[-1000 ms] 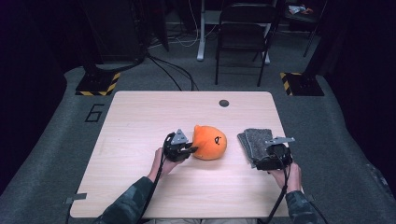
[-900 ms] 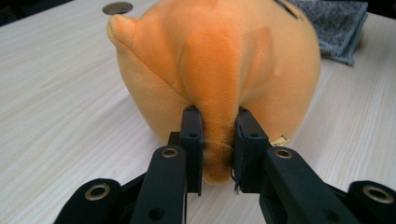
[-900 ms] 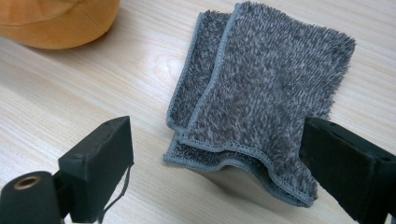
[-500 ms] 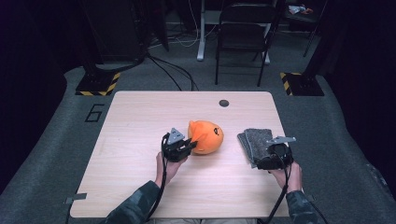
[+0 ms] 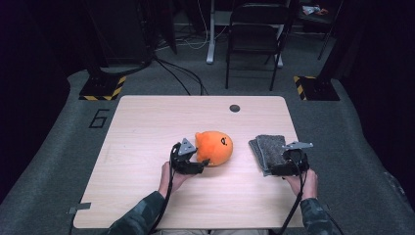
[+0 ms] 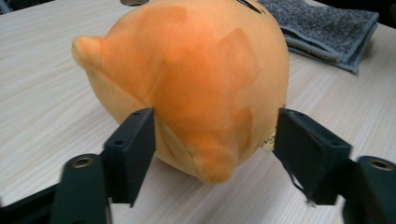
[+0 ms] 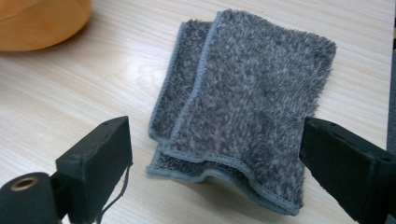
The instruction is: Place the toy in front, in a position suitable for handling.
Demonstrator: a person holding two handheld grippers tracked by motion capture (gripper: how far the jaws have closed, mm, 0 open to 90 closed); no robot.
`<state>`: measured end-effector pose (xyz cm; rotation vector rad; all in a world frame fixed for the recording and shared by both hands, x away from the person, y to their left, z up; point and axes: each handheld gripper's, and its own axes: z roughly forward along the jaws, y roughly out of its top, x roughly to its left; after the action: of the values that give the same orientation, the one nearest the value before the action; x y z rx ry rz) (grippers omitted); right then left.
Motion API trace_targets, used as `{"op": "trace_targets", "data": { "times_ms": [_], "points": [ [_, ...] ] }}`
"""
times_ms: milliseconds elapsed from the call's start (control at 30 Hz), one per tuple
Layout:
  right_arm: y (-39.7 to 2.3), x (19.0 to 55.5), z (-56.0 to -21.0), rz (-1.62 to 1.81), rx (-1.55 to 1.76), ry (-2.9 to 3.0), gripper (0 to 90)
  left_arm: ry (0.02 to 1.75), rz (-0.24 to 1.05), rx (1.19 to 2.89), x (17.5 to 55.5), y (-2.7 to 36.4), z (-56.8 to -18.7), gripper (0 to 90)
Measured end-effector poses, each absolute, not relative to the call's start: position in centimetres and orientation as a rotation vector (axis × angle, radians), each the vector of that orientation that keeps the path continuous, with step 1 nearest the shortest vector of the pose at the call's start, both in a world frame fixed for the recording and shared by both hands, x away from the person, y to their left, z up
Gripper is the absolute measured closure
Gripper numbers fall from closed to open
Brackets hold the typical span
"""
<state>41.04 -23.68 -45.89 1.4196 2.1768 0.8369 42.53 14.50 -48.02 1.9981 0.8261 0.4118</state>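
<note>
The left gripper [image 6: 212, 140] has just been opening, fingers apart around the orange plush toy [image 6: 187, 79]; back off level, leaving it on the tabletop [image 5: 147, 127]; the right gripper's [image 7: 215, 168] fingers stand apart before the folded grey towel [image 7: 247, 112].

We count one orange plush toy [image 5: 214, 147] near the centre of the one wooden table [image 5: 147, 127], and one folded grey towel [image 5: 268, 151] at its three o'clock. Two grippers: left gripper [image 5: 204, 163], right gripper [image 5: 271, 170]. One chair [image 5: 254, 36] at twelve o'clock, and perhaps one small dark disc [image 5: 235, 108].
</note>
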Motion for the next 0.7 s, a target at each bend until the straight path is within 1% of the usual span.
{"op": "trace_targets", "data": {
  "times_ms": [133,300,500,533,700],
  "points": [
    [-24.3,41.4,-46.0,0.839,1.448,2.154,6.3,0.829,0.415,2.034,42.7,15.0,-48.0,20.0],
    [-24.8,42.1,-46.0,0.858,1.480,2.126,2.8,0.839,0.414,2.072,42.8,15.0,-48.3,18.5],
    [-24.2,43.3,-46.4,0.822,1.500,2.132,0.2,0.822,0.392,2.095,42.9,14.6,-48.6,16.5],
    [-24.1,43.4,-46.5,0.813,1.507,2.129,0.0,0.810,0.378,2.108,42.9,14.5,-48.6,16.5],
    [-24.1,44.6,-47.1,0.768,1.529,2.140,0.0,0.792,0.390,2.111,42.8,14.4,-48.6,16.5]
  ]
}}
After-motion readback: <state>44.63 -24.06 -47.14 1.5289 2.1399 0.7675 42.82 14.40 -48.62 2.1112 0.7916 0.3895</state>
